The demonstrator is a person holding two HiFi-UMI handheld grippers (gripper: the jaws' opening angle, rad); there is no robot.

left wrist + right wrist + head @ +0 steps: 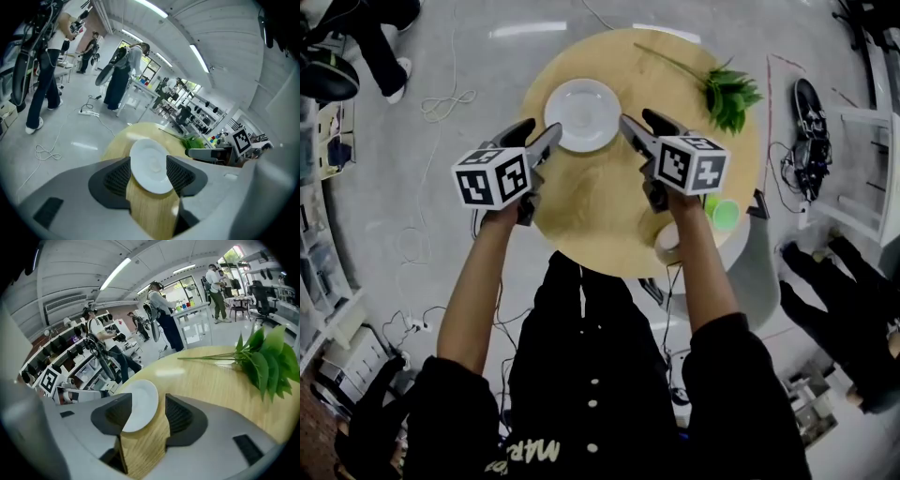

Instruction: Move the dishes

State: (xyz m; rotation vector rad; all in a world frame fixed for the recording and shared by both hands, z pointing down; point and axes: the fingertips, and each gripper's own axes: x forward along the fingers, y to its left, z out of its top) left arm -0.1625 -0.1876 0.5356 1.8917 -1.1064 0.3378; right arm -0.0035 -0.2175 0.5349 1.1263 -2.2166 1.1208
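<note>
glossy white plate, matt wood-grain table

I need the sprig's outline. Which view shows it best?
Head view: the sprig shows whole from above. Right gripper view has it large but at the frame's edge; left gripper view, just a green patch.

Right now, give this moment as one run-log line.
left gripper: open, left of white plate | right gripper: open, right of plate | plate: on round table, not gripped
</note>
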